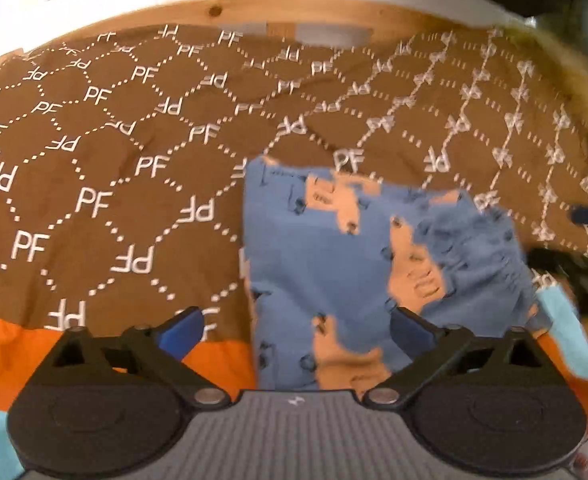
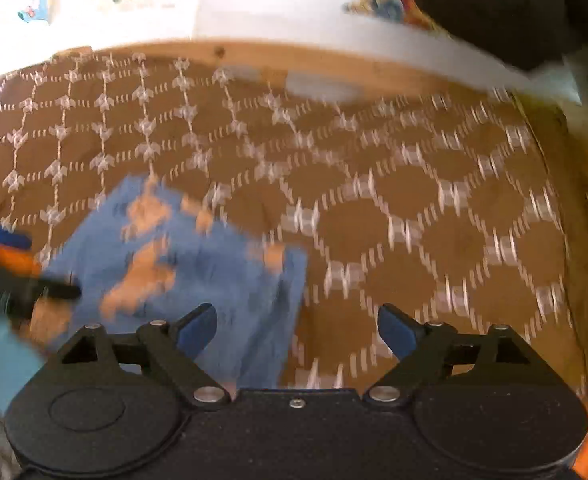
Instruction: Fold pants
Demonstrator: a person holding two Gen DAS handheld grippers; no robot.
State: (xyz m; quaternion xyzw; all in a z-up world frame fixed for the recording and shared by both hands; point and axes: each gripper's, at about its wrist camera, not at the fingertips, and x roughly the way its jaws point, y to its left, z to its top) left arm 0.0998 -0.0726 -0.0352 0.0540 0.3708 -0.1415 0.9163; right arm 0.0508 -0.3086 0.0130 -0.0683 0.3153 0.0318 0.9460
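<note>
Left claw point(image 1: 296, 330): black plastic arms w/ blue fingertips point(image 1: 182, 330), set wide apart, holding nothing; its base is grey and ribbed. Between and just ahead of the tips lie the pants point(image 1: 346, 264), folded into a compact, roughly rectangular packet of soft blue knit fabric w/ peach-orange patches and small dark marks; the right part looks bunched and fuzzy, maybe the gathered waist, but blur makes it hard to tell. Right claw point(image 2: 297, 330): same black arms and blue tips, also spread apart and empty; in its view the pants point(image 2: 182, 264) sit to the left, one corner reaching near the left tip, and the other claw's blue tip shows at the far left edge. Under all is a brown bedspread point(image 1: 106, 152), matte, slightly wrinkled, printed w/ white dotted hexagons and "PF" letters, w/ orange and light-blue bands near the camera. Behind it a pale wood rail point(image 1: 222, 10) w/ a knot, then a white wall point(image 2: 270, 4) w/ colourful pictures.
</note>
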